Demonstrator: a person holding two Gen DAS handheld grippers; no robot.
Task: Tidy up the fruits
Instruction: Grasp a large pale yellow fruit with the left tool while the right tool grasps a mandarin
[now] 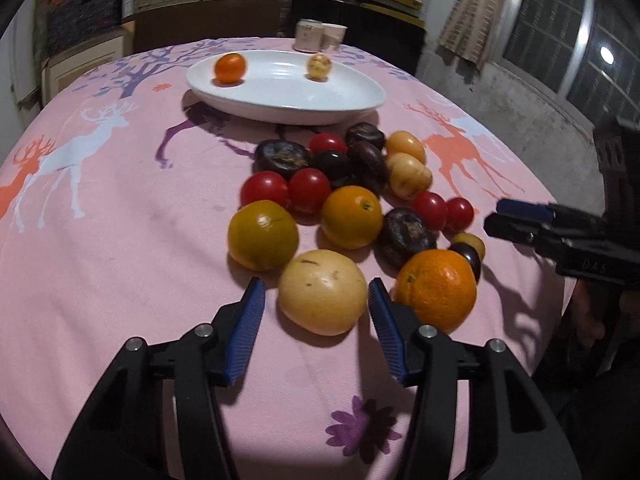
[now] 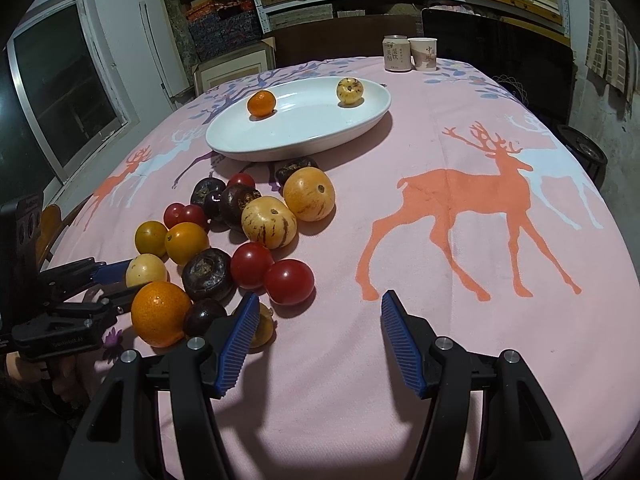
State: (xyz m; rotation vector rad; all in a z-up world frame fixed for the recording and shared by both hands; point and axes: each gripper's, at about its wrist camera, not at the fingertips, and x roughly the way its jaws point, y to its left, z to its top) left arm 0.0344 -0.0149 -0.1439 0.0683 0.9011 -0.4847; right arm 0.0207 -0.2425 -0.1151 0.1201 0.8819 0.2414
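A pale yellow fruit (image 1: 322,292) lies at the near edge of the fruit pile, between the fingers of my left gripper (image 1: 316,290). The right pad is at its side, the left pad stands a little off it, so the gripper is open. An orange (image 1: 438,288) sits just right of that finger. Behind are several red tomatoes (image 1: 308,194), dark purple fruits (image 1: 404,236) and oranges (image 1: 352,216). The white oval plate (image 1: 280,114) holds an orange (image 1: 230,67) and a yellow fruit (image 1: 319,66). My right gripper (image 2: 320,308) hovers open over bare cloth, right of the pile.
A pink tablecloth with deer prints (image 2: 460,200) covers the round table. A can (image 2: 396,54) and a paper cup (image 2: 424,54) stand at the far edge. A small yellow fruit (image 2: 264,330) lies by my right gripper's left finger. Shelves and a window lie beyond.
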